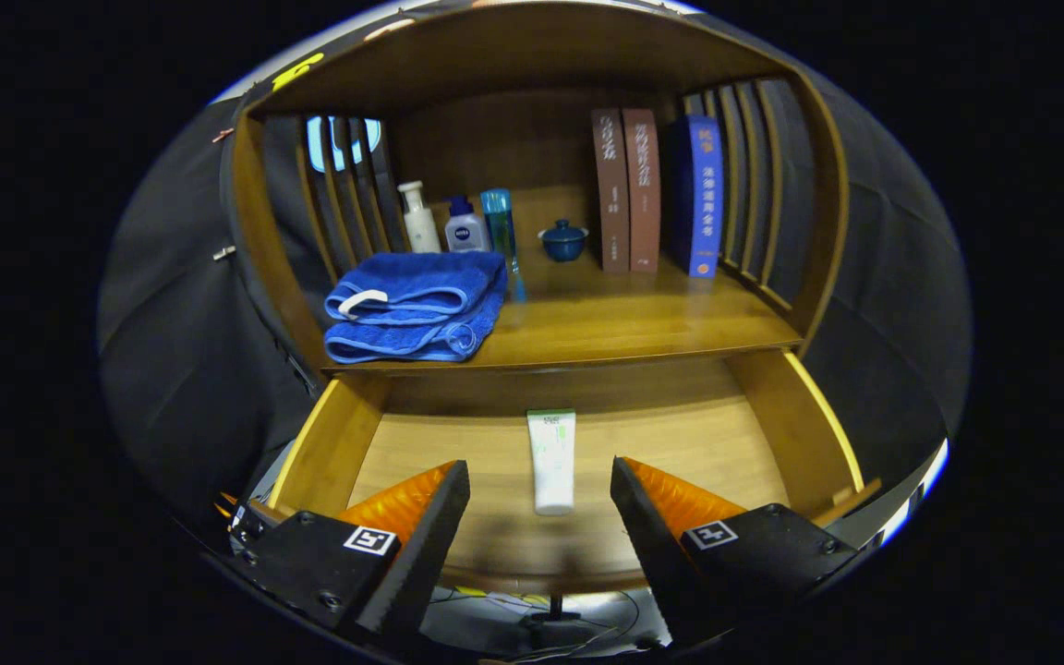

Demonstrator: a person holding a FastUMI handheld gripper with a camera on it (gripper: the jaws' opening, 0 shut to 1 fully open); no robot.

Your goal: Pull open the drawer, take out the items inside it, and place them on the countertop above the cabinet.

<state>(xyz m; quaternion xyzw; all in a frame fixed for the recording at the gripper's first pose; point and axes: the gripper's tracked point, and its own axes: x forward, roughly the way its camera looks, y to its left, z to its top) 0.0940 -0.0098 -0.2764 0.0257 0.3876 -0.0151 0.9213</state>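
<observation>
Drawer (800,416) was already pulled open; pick-out step in hand. Gripper (539,503) spread wide, holding nothing, w/ white tube (551,459) lying on drawer floor btwn its fingers. Next, prob.: drop lower, close on tube, lift to countertop (624,319) beside blue towel (417,309).

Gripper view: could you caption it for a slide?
Open tongs hover over the pulled-out drawer, a white tube lying between the fingers, untouched.

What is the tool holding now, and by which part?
Nothing. The tool is open; the white tube lies untouched between its fingers in the drawer.
</observation>
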